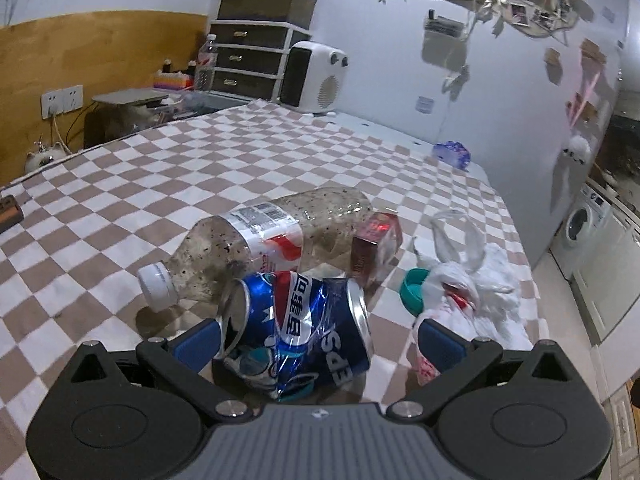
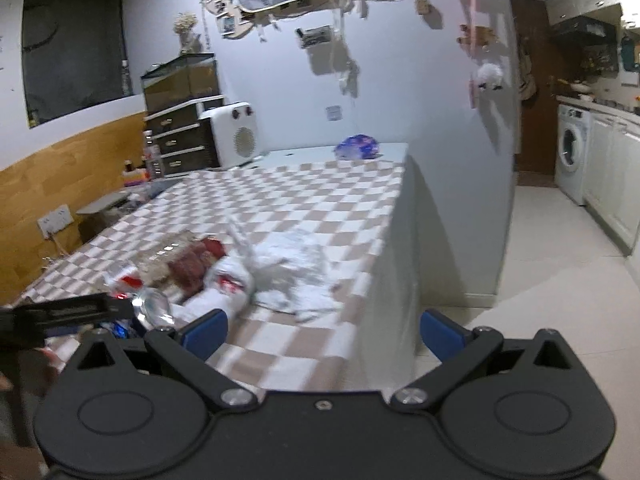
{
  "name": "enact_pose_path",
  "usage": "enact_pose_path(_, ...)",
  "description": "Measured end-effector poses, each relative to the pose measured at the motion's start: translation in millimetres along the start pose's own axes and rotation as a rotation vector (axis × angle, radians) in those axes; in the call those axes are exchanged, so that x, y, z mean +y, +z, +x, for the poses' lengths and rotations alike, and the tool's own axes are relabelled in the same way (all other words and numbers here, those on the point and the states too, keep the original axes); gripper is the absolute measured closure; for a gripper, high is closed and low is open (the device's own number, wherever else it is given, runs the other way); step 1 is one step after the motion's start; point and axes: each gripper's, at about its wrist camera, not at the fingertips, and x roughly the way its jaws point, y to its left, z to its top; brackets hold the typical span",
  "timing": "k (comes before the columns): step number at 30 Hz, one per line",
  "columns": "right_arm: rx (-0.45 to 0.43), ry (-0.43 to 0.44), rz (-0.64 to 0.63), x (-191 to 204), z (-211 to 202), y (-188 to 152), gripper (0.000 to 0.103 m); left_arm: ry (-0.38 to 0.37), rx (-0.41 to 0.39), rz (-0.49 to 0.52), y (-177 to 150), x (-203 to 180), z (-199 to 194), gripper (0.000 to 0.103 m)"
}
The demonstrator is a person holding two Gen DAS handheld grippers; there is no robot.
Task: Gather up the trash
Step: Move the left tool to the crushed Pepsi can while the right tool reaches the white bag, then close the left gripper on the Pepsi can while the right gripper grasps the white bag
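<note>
A crushed blue Pepsi can point(image 1: 296, 328) lies on the checkered tablecloth point(image 1: 200, 168) between the wide-apart fingers of my left gripper point(image 1: 320, 342), which is open; the can's left end is near the left finger and a gap remains on the right. Behind it lie a dirty clear plastic bottle point(image 1: 272, 236) with a white cap and a red cigarette pack point(image 1: 376, 248). To the right sit a crumpled white plastic bag point(image 1: 472, 280) and a teal lid point(image 1: 414, 290). My right gripper point(image 2: 324, 332) is open and holds nothing, hovering over the table's near right edge, short of the white bag point(image 2: 240, 280).
At the table's far end stand a white heater point(image 1: 316, 76), a drawer unit point(image 1: 248, 60) and a blue-purple bag point(image 1: 452, 154). The table's right edge point(image 2: 400, 240) drops to a tiled floor point(image 2: 540, 260). A washing machine point(image 2: 572, 152) stands by the kitchen cabinets.
</note>
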Motion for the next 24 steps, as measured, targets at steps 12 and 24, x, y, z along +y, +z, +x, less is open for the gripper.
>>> enact_pose_path(12, 0.096, 0.157, 0.251, 35, 80, 8, 0.0, 0.067, -0.062, -0.01, -7, -3, 21, 0.005)
enact_pose_path(24, 0.227, 0.231, 0.431, 50, 126, -17, 0.028, 0.034, -0.078, -0.003, -16, 16, 11, 0.012)
